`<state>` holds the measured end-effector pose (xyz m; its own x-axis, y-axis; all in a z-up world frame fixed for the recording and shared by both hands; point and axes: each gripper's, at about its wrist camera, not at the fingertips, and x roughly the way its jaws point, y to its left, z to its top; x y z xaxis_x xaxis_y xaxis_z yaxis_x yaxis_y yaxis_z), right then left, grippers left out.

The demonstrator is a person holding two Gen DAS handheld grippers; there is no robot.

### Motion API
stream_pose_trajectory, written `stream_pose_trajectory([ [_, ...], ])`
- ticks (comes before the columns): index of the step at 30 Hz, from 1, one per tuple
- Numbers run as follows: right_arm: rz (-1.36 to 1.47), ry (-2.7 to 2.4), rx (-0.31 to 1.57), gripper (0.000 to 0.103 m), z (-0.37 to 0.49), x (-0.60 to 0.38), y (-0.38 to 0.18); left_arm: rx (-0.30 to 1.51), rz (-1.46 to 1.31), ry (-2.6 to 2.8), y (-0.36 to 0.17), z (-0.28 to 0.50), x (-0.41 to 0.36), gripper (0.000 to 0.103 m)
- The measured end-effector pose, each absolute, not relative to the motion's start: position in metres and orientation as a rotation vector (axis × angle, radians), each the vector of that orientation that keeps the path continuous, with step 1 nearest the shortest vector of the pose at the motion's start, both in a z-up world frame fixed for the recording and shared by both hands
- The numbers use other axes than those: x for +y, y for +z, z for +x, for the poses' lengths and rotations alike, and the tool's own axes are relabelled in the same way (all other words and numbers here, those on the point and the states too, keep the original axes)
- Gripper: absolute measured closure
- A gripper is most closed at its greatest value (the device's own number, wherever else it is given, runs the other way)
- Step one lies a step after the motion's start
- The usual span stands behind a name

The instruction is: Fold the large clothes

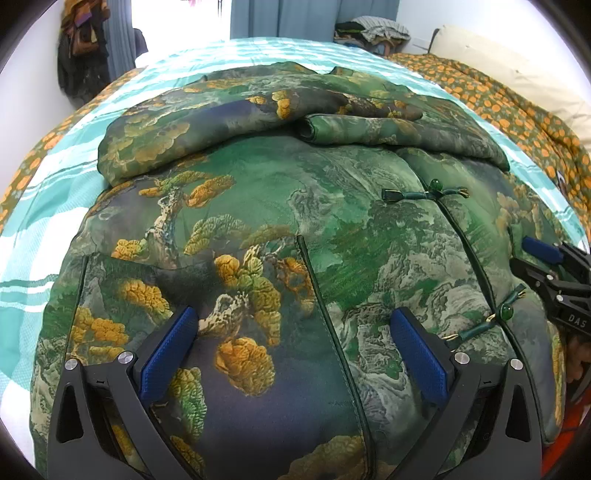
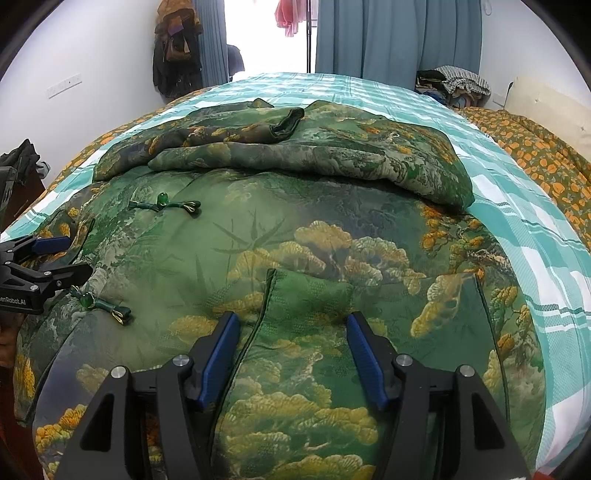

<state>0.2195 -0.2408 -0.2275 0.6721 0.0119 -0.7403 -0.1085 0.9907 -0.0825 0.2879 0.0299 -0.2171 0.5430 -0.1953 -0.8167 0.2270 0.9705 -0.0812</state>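
A large green padded jacket [image 1: 280,221] with a pine and mountain print lies flat on the bed, front up; it also fills the right wrist view [image 2: 295,236]. Both sleeves [image 1: 258,110] are folded across its far part. Green knot buttons [image 1: 436,190] run down its closure. My left gripper [image 1: 293,325] is open and empty, low over the jacket's near left panel. My right gripper [image 2: 291,328] is open and empty, straddling a piped pocket edge [image 2: 269,288] on the near right panel. Each gripper shows at the edge of the other's view, the right one [image 1: 546,258] and the left one [image 2: 44,258].
The bed has a teal and white checked sheet [image 2: 517,206]. An orange-patterned quilt [image 1: 517,107] lies along the right side by a cream headboard. Clothes piles, blue curtains [image 2: 388,33] and hanging bags stand at the far wall.
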Motion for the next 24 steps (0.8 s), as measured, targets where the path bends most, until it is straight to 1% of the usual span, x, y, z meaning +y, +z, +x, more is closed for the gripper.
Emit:
stream_pose_trajectory([
  [24, -0.131, 0.065, 0.825, 0.041, 0.2198, -0.2405, -0.2282, 0.963, 0.037, -0.245, -0.2172, 0.2869, 0.0285, 0.001],
])
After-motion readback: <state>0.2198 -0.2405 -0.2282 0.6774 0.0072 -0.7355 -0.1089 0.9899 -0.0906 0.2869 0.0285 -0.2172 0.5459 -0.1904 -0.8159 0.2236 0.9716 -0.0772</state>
